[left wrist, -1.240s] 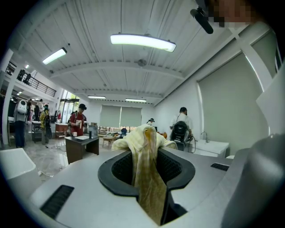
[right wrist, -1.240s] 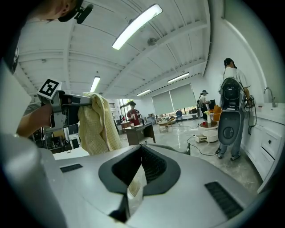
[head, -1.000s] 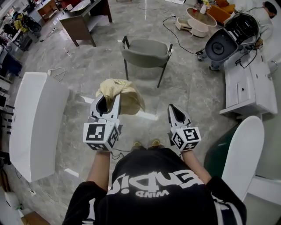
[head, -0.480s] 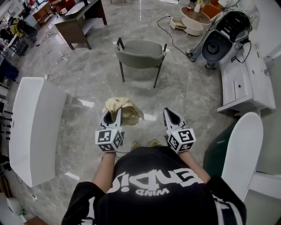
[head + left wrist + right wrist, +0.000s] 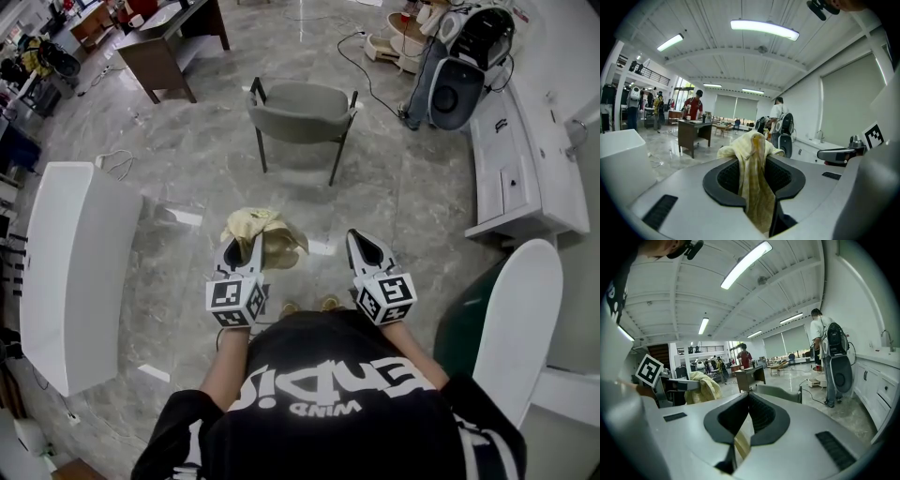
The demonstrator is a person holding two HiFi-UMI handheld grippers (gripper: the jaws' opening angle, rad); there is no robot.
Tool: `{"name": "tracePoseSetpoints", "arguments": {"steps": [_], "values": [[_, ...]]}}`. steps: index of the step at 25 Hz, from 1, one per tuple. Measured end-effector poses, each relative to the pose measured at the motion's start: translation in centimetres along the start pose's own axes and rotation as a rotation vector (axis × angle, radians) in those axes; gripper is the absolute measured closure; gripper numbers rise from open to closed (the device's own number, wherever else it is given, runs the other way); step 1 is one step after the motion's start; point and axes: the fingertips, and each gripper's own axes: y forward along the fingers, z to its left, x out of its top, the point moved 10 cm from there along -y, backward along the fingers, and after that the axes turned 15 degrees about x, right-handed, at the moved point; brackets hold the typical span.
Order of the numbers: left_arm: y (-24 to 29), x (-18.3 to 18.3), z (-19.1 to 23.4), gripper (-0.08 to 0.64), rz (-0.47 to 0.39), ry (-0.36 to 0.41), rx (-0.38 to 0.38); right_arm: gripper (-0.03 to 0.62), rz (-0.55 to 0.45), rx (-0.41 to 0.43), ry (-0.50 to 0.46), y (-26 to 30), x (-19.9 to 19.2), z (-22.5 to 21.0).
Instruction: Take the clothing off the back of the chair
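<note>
Beneath your feet, the grey marble floor (image 5: pixel 187 187) fills the head view. At your 9 o'clock stands a long white worktop (image 5: pixel 75 272) with a curved edge. At 3 o'clock a run of white cabinets (image 5: pixel 525 159) lines the wall. A dark brown desk (image 5: pixel 169 42) sits at 11 o'clock. A black and grey machine (image 5: pixel 459 66) stands at 1 o'clock, its cables trailing on the floor.

Dead ahead at 12 o'clock is the grey chair (image 5: pixel 300 108) on thin dark legs, with its back turned towards you. It stands well apart from both of your hands.

The clothing (image 5: pixel 281 242), a pale yellow bundle, is off the chair. It hangs in front of you at about 11 o'clock, above the floor and just beyond your shoes.

Your left gripper (image 5: pixel 246 238) has it. In the left gripper view its jaws are drawn narrow and pinch a fold of the yellow cloth. The fold runs down the slit between them, and the rest bunches over their tips.

Your right gripper (image 5: pixel 356 239) sits beside it at 1 o'clock, close to level with it and apart from the clothing. Its jaws are closed tip to tip. A thin tan strip shows low in the slit; you cannot tell what it is from this view.
</note>
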Motion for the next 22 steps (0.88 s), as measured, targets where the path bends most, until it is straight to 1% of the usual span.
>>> {"name": "tracePoseSetpoints", "arguments": {"steps": [9,22], "values": [[-0.25,0.01,0.38,0.436,0.016,-0.005,0.008,0.578,0.004,-0.001,0.003,0.33,0.21,0.13],[0.24,0.31,-0.1,0.436,0.025,-0.004,-0.014,0.578,-0.003,-0.003,0.008,0.71,0.46,-0.26]]}}
